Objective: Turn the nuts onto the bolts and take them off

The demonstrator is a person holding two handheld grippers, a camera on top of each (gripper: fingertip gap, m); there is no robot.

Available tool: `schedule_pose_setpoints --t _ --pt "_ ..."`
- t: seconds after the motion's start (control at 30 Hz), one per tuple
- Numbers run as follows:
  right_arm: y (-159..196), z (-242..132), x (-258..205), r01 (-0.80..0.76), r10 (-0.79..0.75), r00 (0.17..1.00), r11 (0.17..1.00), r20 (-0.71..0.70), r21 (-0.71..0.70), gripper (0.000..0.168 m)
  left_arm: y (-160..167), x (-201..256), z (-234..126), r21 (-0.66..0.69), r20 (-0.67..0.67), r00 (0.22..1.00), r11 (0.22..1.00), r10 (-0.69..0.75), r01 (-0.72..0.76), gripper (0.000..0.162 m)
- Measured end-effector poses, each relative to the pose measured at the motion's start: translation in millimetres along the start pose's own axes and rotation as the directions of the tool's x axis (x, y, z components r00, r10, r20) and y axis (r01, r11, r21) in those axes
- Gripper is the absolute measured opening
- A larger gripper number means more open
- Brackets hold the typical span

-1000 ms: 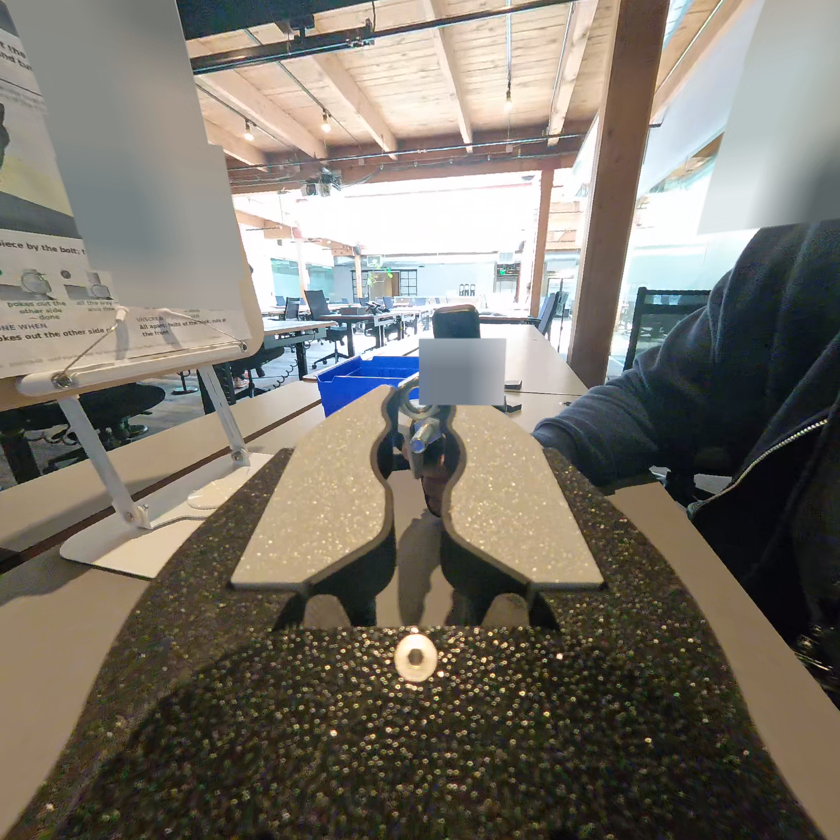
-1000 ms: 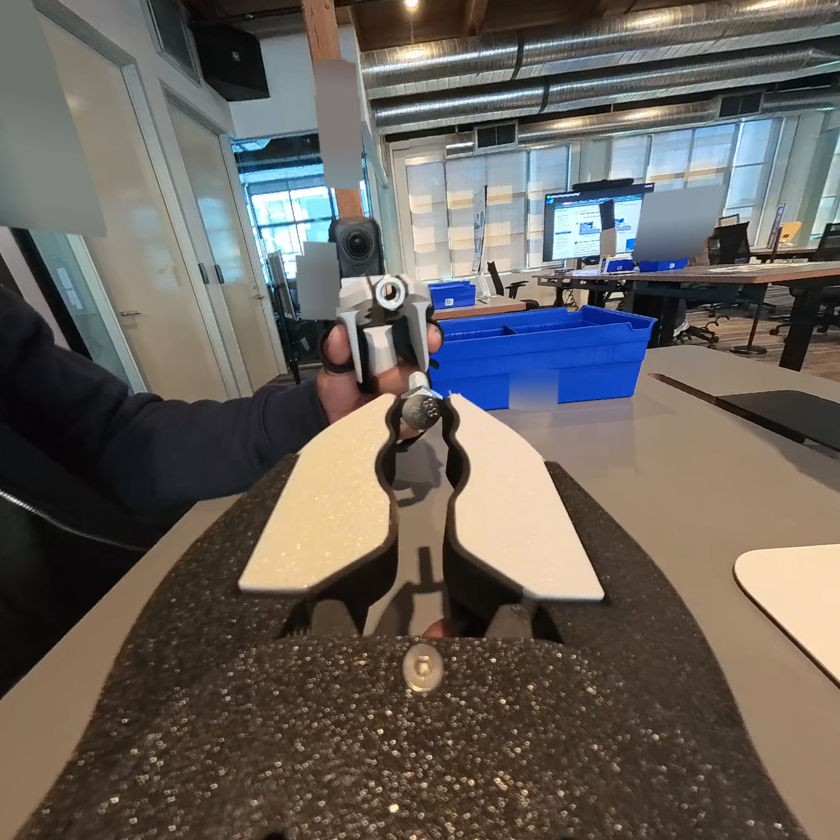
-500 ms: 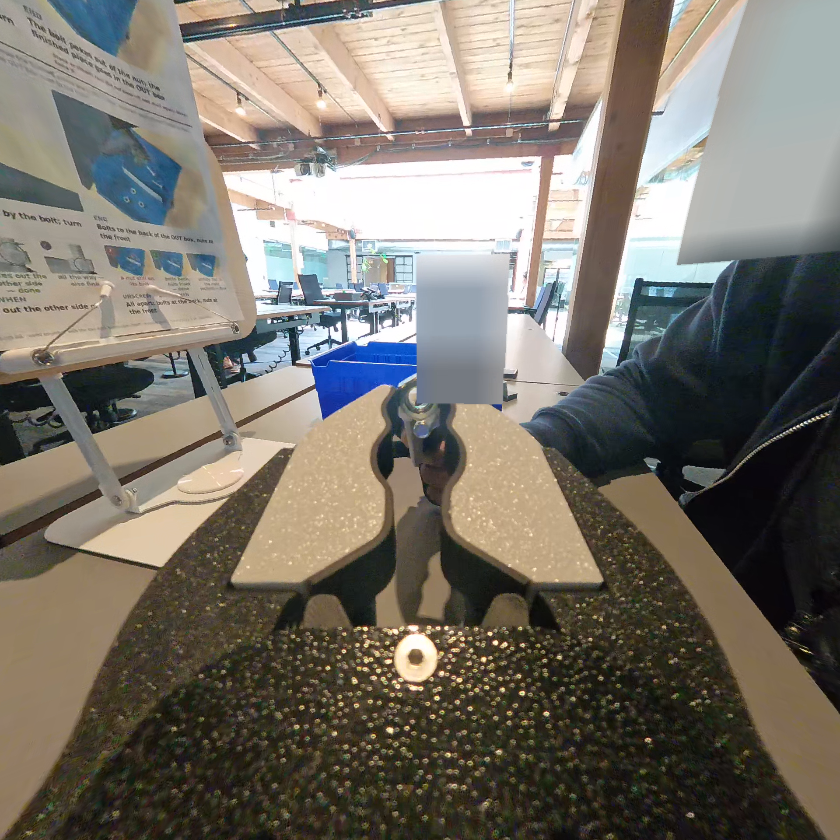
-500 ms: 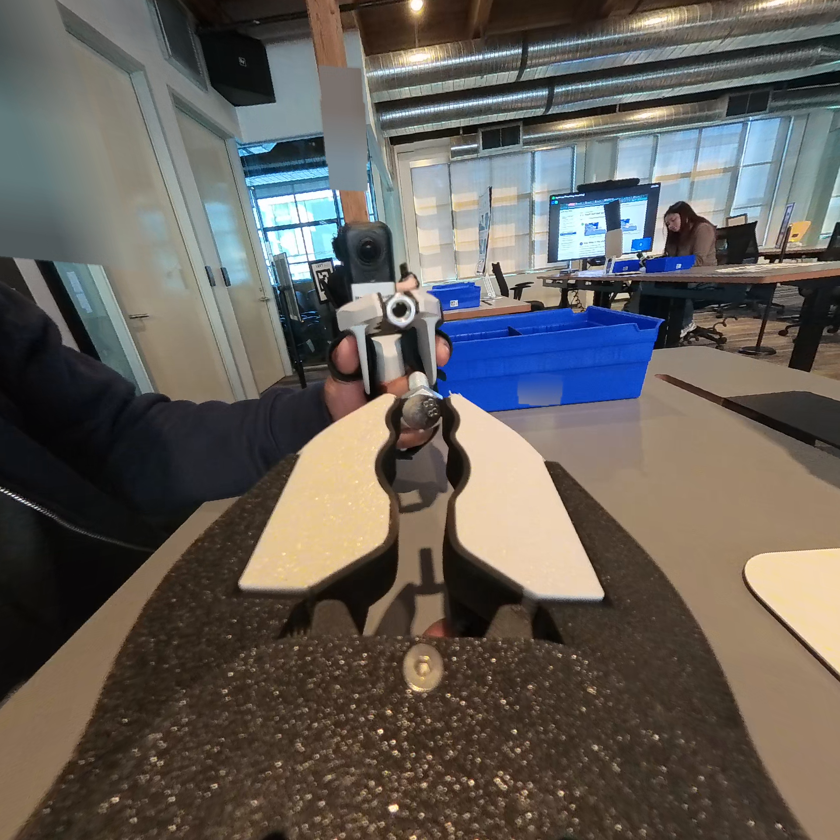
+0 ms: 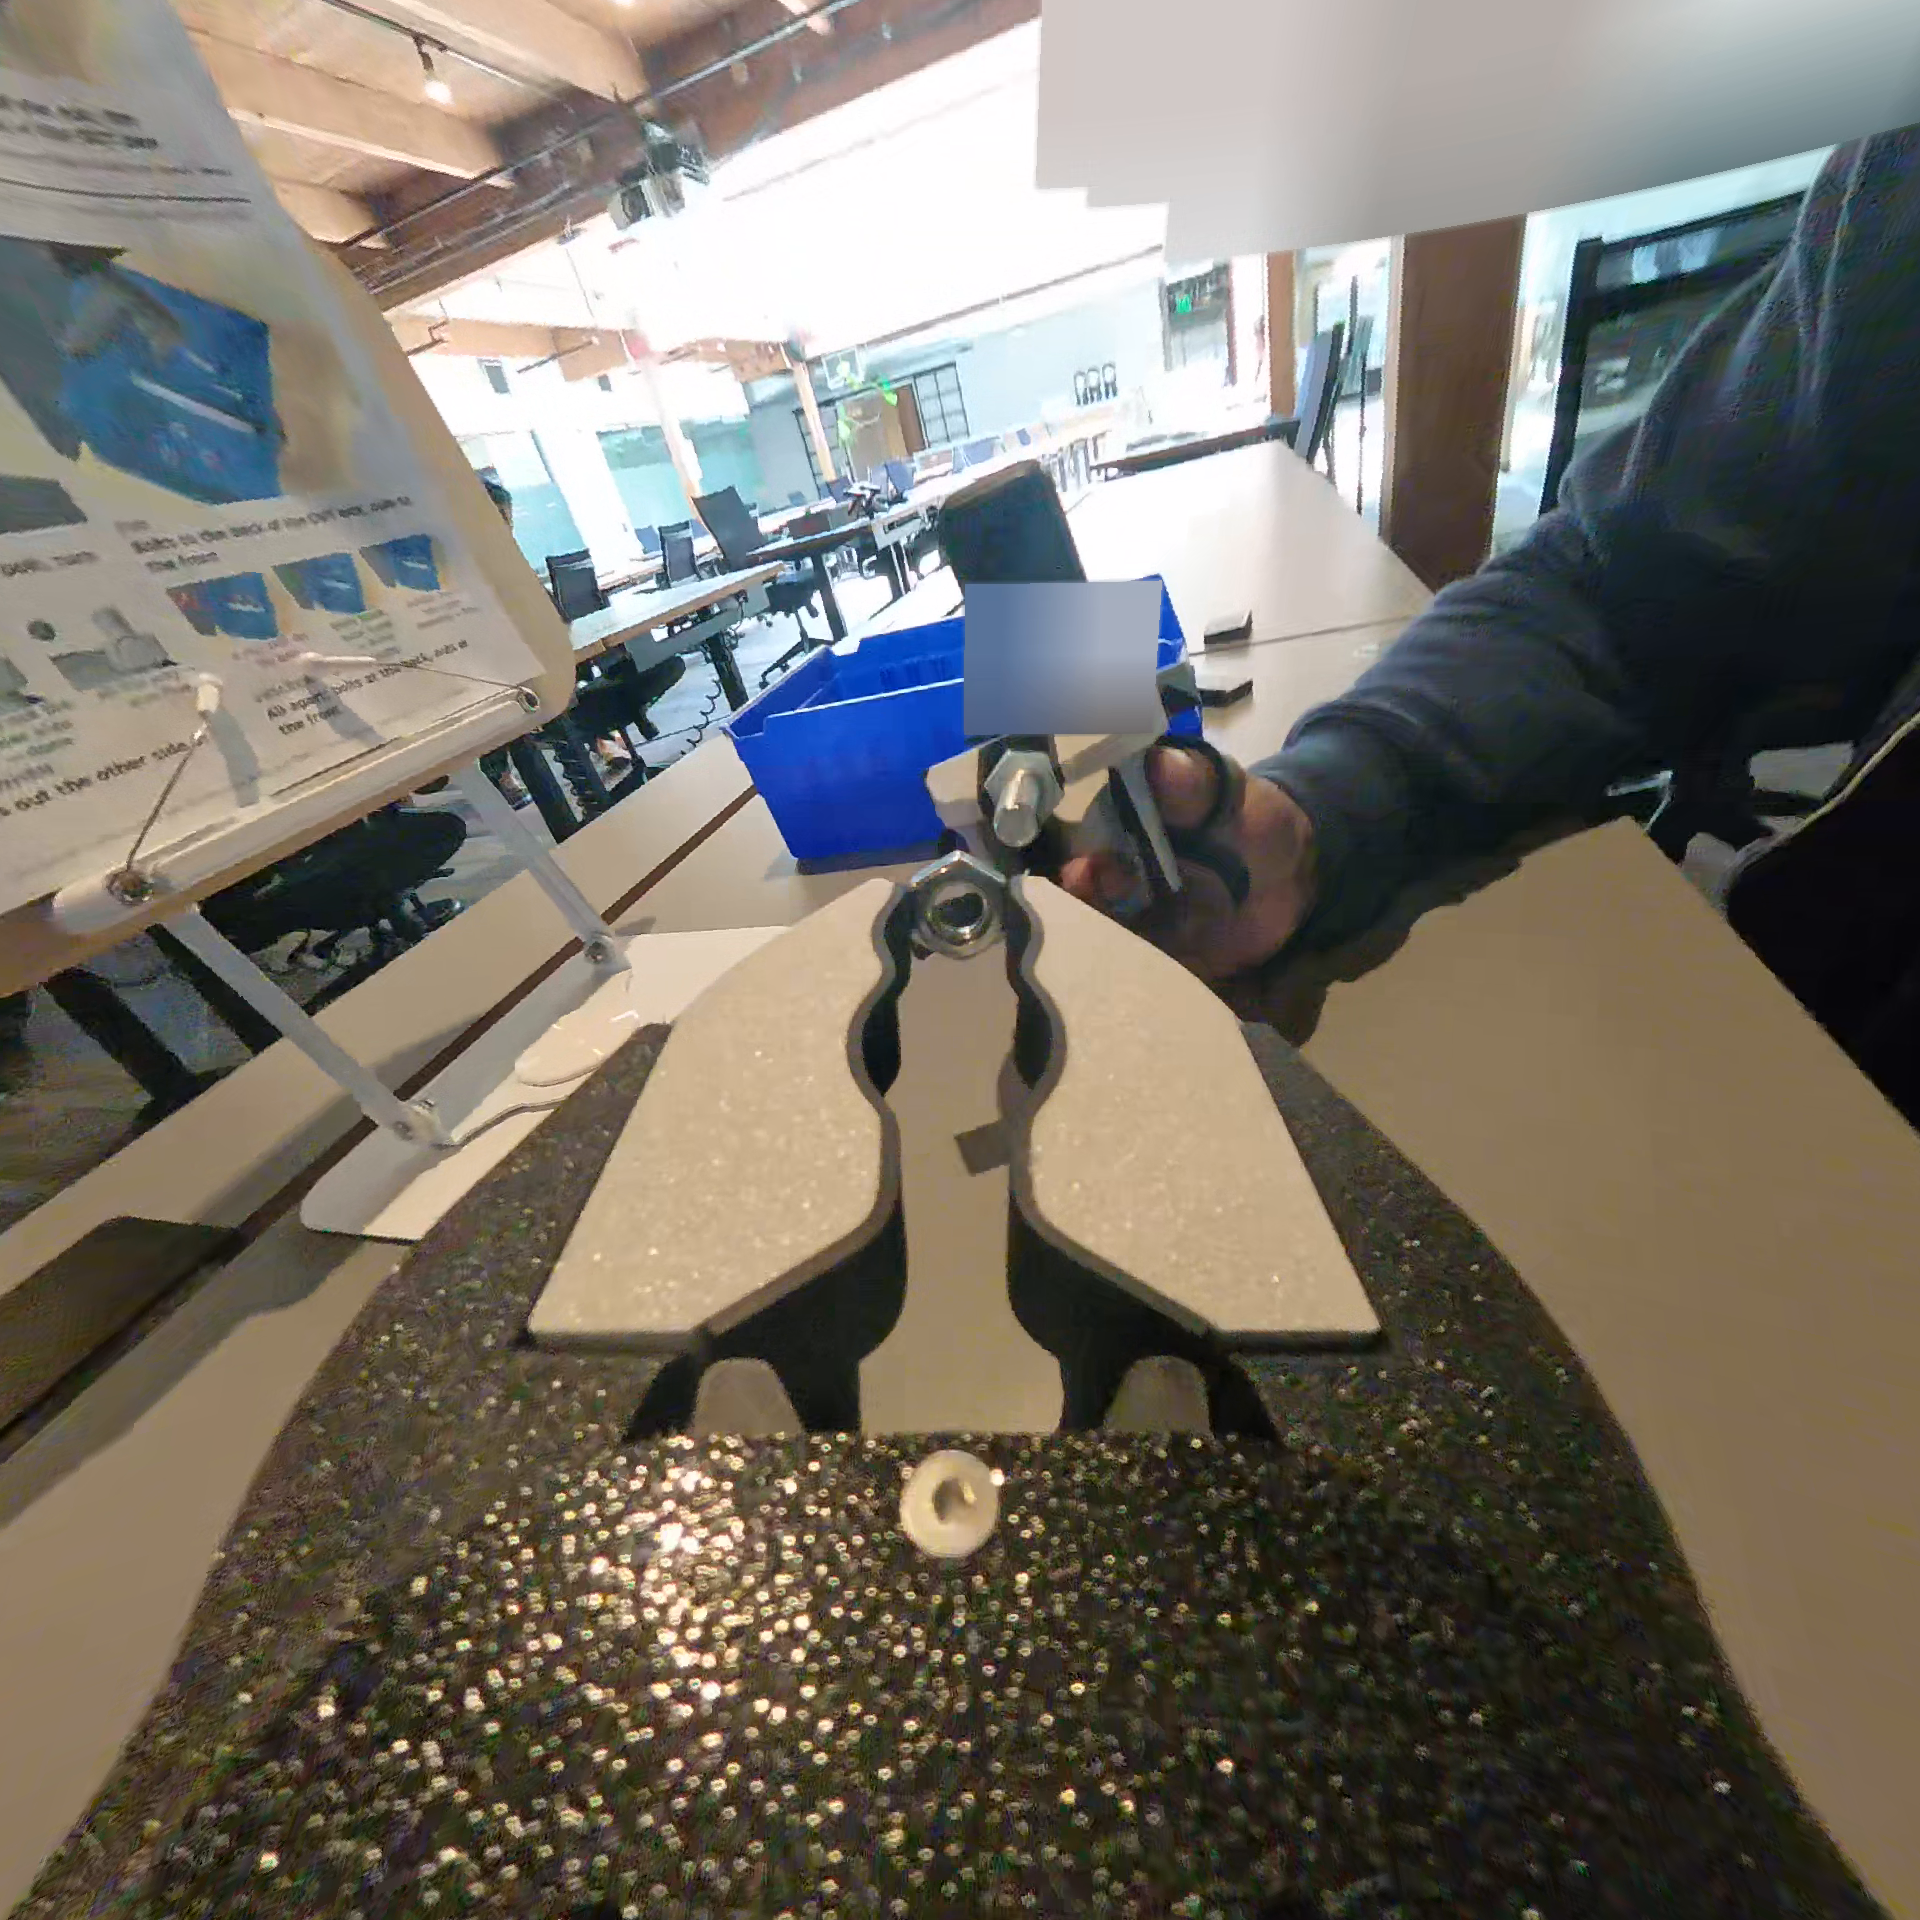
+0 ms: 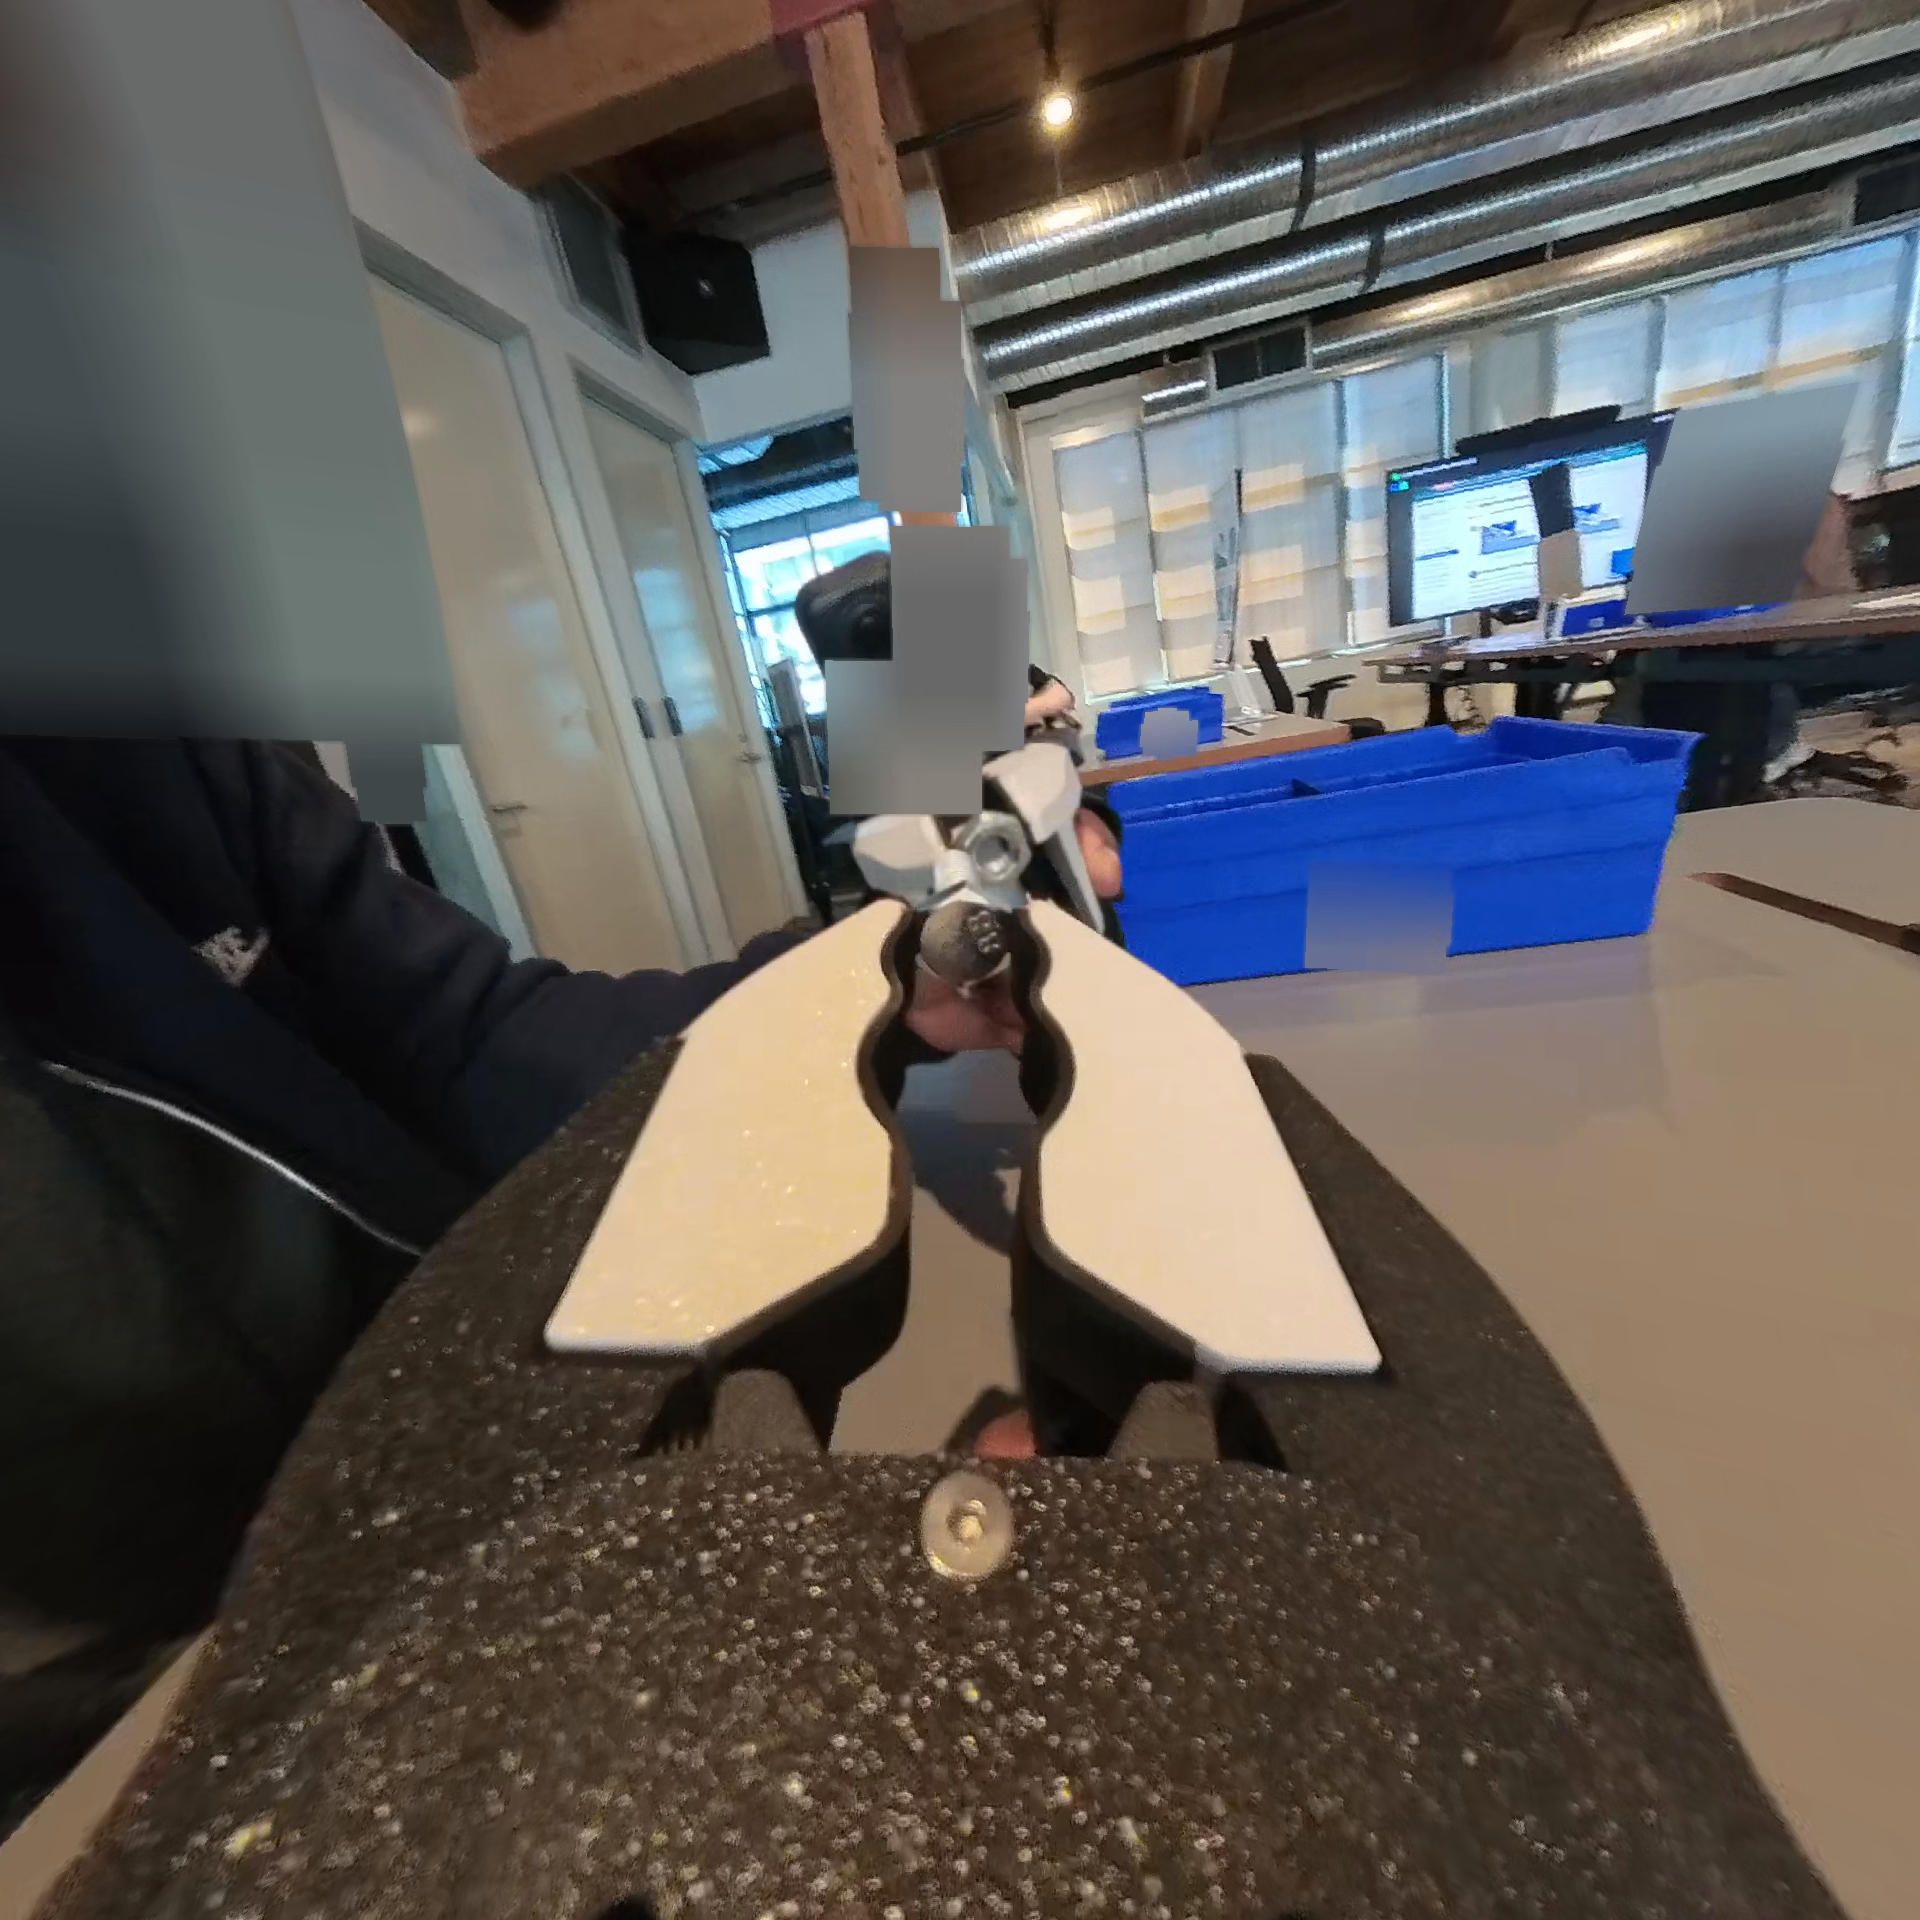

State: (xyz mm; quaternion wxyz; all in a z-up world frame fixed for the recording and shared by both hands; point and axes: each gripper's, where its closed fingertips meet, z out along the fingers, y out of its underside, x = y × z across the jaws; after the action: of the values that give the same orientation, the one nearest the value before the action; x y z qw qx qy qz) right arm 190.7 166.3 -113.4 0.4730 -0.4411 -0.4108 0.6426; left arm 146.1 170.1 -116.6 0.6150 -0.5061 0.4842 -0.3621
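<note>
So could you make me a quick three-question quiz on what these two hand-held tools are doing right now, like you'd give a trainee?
1. True or false: the nut sits threaded on the bolt.
2. Which tool holds the bolt? A) left gripper B) right gripper C) neither
3. Fill in: behind both tools on the table stands a ____ bin.

Key
1. False: the left gripper's jaws pinch the nut, apart from the bolt's tip.
2. B: its jaws grip the bolt by the head.
3. Blue.
</note>
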Motion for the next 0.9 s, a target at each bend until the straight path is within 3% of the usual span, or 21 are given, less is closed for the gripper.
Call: schedule_pose_setpoints --t 0.17,0.43,0.7,0.9 --pt "-3.1 -7.4 -0.8 -0.036 0.036 0.999 0.999 0.017 0.027 0.016 -5.5 13.9 12.3 0.051 -0.041 0.999 0.999 0.019 -0.017 0.016" --pt "-0.5 2.2 -12.9 0.129 -0.131 0.991 0.99 -0.015 -0.06 0.016 -14.1 17.9 14.9 0.164 -0.114 0.987 0.978 -0.114 0.132 0.016" --pt "2.1 6.0 -16.2 0.186 -0.189 0.982 0.979 -0.029 -0.089 0.016 -12.7 22.1 16.0 0.148 -0.141 0.983 0.979 -0.119 0.14 0.016" --pt "1.3 6.6 -19.1 0.136 -0.137 0.99 0.988 -0.012 -0.077 0.016 -8.1 25.1 17.9 0.084 -0.103 0.995 0.996 -0.015 0.023 0.017"
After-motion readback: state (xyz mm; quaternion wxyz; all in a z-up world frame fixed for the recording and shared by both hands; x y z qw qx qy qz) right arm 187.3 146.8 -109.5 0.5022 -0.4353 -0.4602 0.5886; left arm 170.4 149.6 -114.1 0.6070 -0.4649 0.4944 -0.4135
